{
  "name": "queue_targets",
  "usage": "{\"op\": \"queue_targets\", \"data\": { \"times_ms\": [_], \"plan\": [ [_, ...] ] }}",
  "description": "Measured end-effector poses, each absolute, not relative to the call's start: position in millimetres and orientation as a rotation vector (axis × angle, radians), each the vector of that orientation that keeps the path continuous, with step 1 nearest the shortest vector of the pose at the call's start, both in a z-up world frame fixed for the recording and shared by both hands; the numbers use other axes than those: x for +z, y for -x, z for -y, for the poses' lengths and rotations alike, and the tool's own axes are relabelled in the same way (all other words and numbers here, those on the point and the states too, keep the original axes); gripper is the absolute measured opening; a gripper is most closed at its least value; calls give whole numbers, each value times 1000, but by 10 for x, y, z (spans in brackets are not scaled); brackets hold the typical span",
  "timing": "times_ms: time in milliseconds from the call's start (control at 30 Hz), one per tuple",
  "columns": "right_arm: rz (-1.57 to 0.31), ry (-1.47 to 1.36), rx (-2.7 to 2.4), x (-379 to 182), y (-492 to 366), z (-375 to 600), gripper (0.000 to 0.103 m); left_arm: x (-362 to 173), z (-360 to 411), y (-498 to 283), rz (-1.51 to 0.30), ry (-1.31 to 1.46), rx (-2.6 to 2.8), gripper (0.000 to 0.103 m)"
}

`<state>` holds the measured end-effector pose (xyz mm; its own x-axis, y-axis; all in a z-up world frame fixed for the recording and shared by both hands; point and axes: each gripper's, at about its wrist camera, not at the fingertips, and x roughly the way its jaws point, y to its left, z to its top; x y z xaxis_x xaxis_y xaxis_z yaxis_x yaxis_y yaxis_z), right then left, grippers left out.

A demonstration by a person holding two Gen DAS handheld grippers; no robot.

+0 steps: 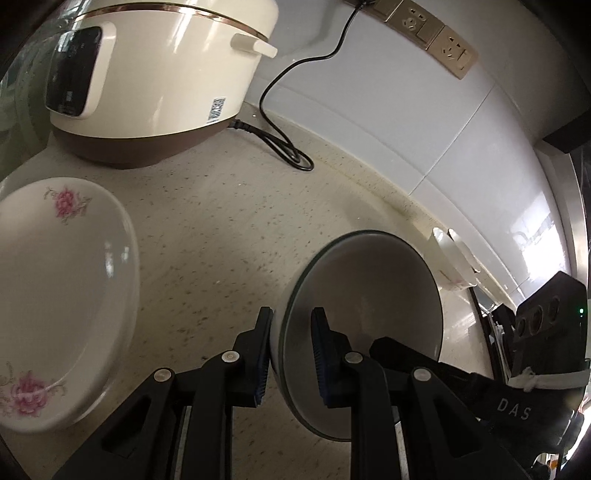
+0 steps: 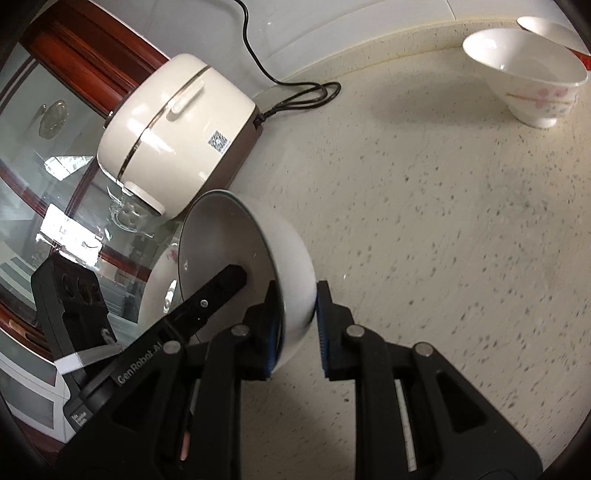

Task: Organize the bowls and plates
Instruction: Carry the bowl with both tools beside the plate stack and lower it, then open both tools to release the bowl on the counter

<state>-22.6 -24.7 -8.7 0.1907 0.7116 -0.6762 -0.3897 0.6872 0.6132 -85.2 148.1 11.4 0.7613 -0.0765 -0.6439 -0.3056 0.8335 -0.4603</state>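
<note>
Black jaws with blue ribbed pads close the left gripper [image 1: 290,354] on the rim of a grey-lined bowl [image 1: 373,295], one pad outside the white wall and one inside, so the gap is only as wide as the wall. The right gripper [image 2: 295,328] pinches the same bowl [image 2: 236,254] at another stretch of rim in the same way. The bowl is tipped steeply on edge between them, its opening turned sideways; whether its lower edge touches the speckled counter [image 1: 221,236] cannot be told, since the jaws cover that part.

In the right wrist view, one finger [image 2: 218,291] of the left gripper reaches into the bowl's mouth. Both grippers slant downward toward the counter. The hands holding them are out of frame.

Just left of the bowl lies a white plate [image 1: 62,295] with pink flowers, cut off by the frame edge and mostly hidden behind the bowl in the right view. Behind it stands a cream rice cooker [image 1: 155,74], its black cord [image 1: 284,144] looping along the wall. Well apart, near the backsplash, sits a flowered bowl [image 2: 532,88], with another bowl's rim [image 2: 543,29] partly hidden behind it. Glass at the far left shows only blurred reflections.
</note>
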Motion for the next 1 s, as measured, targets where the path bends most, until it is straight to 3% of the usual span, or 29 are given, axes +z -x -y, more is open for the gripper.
{"op": "queue_targets", "data": {
  "times_ms": [300,500,567,633,700,833,1000],
  "plan": [
    [-1157,-350,745,-104,310,163,24,98,-1536,812,-748,574,151,22],
    [-1141,-388,713,-63,355,175,33,65,-1522,751,-773,583,135,45],
    [-1123,-396,683,-40,364,209,47,79,-1484,743,-777,569,137,47],
    [-1098,-393,643,-5,403,278,50,101,-1455,764,-765,556,138,51],
    [-1081,-403,629,15,423,335,60,114,-1419,782,-763,541,142,55],
    [-1074,-433,610,10,510,463,62,176,-1348,850,-735,503,177,67],
    [-1060,-455,603,41,644,627,64,310,-1298,980,-693,468,199,74]
  ]
}}
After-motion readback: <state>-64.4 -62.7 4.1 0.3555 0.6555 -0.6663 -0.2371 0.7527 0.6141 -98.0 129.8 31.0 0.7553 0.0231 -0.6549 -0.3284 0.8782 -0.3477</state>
